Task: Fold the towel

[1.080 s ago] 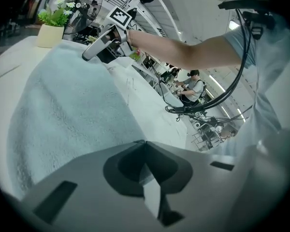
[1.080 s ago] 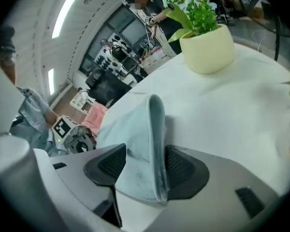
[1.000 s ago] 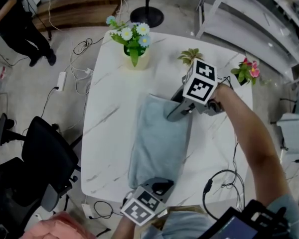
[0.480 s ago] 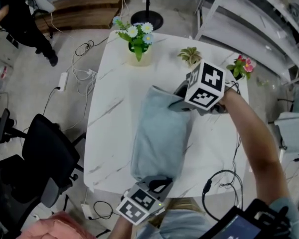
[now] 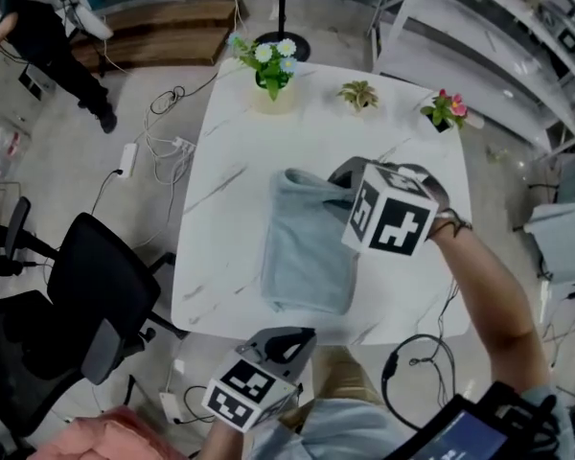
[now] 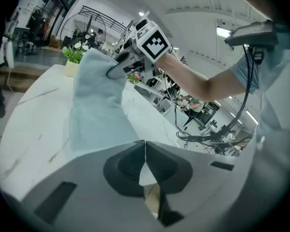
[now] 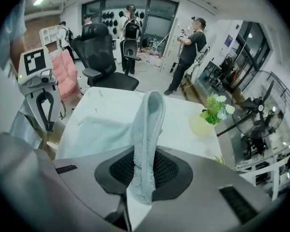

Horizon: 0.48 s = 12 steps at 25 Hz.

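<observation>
A light blue towel (image 5: 305,257) lies lengthwise on the white marble table (image 5: 220,190). My right gripper (image 5: 340,185) is shut on its far edge and holds that edge up off the table; in the right gripper view the cloth (image 7: 147,124) stands pinched between the pads of the gripper (image 7: 144,163). My left gripper (image 5: 297,338) hovers past the table's near edge, just short of the towel's near end. Its jaws (image 6: 145,144) meet at the tips with no cloth between them. The left gripper view shows the raised towel (image 6: 94,95) hanging from the right gripper (image 6: 117,70).
Three small flower pots stand along the table's far edge: (image 5: 271,75), (image 5: 359,94), (image 5: 444,111). A black office chair (image 5: 86,295) stands left of the table. Cables (image 5: 417,362) lie on the floor near the right corner. A person (image 5: 48,27) stands far left.
The right gripper has closed on the towel's far edge, risen and drawn it up and toward me. The left gripper has pulled back from the towel's near end, down and left.
</observation>
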### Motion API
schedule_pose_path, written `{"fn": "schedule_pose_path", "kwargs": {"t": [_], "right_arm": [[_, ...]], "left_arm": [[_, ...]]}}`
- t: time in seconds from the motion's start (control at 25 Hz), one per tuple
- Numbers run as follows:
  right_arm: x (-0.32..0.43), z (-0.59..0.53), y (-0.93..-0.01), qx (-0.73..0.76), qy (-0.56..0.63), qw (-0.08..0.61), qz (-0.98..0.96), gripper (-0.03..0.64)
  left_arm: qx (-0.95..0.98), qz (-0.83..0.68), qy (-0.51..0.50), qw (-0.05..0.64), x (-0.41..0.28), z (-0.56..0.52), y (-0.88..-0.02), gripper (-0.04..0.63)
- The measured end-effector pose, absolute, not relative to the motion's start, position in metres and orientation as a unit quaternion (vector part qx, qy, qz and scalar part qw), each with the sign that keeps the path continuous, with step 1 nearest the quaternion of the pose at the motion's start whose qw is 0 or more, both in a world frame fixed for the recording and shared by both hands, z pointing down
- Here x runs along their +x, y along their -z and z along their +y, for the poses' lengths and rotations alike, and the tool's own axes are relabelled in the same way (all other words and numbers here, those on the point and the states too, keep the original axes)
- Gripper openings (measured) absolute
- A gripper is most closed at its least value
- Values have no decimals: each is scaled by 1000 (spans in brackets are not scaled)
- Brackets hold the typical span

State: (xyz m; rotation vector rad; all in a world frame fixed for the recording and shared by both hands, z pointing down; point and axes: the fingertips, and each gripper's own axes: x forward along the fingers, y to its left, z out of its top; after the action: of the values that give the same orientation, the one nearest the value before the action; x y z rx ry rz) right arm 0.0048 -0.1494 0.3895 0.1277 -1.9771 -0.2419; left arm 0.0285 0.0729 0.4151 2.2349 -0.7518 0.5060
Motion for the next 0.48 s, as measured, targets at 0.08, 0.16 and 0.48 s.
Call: {"fn": "schedule_pose_path", "kwargs": {"t": [0.08, 0.16, 0.48], "right_arm": [[4, -132, -384, 70, 130, 540, -829, 81], [3, -116, -382, 88, 152, 537, -825, 81], [0, -53, -383, 143, 227, 511, -817, 83]], "left_arm": [[863, -299, -191, 359, 21, 84, -411, 9], [861, -307, -185, 361, 15, 93, -409, 9], [863, -324, -176, 346, 2, 117, -410, 9]]}}
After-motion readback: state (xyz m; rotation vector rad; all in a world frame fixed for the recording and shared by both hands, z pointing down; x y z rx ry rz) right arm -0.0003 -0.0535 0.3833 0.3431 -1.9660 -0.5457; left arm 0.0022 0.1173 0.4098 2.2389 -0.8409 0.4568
